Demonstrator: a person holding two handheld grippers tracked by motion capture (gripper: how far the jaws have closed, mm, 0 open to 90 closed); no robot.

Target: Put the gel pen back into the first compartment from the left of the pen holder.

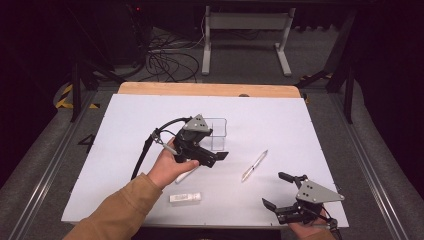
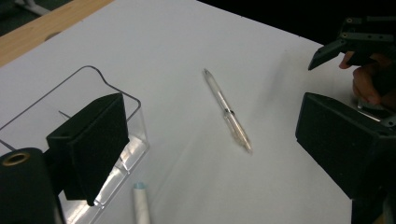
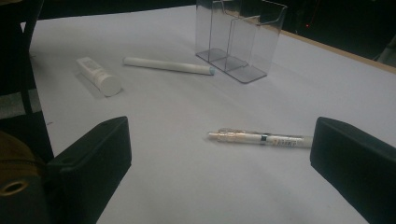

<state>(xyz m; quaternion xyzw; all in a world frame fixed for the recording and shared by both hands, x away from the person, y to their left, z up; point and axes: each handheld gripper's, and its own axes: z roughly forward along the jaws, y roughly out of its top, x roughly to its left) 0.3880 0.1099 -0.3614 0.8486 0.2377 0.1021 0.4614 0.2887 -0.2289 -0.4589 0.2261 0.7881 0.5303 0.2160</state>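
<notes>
From the high view, the clear pen (image 1: pixel 255 165) lies flat on the white desk (image 1: pixel 125 120), between the two grippers and apart from both. The left gripper (image 1: pixel 216 159) hovers just left of it, jaws spread and empty, beside the clear plastic organizer (image 1: pixel 219 134). The right gripper (image 1: pixel 276 189) sits near the desk's near right corner, also released and holding nothing. A white marker (image 1: pixel 185 175) pokes out beneath the left hand (image 1: pixel 167 167), and a small white tube (image 1: pixel 185 198) lies nearer.

In the left gripper view, the pen (image 2: pixel 227 111) lies beyond the spread jaws. It looks light, stiff and smooth, a thin round barrel likely to roll or slip, so I judge a grip across its middle, by the dark band, safest.

In the right gripper view, the pen (image 3: pixel 261 138) lies crosswise between the open jaws, tip pointing left; the marker (image 3: pixel 168 66), tube (image 3: pixel 99 76) and organizer (image 3: pixel 240 37) sit farther off.
</notes>
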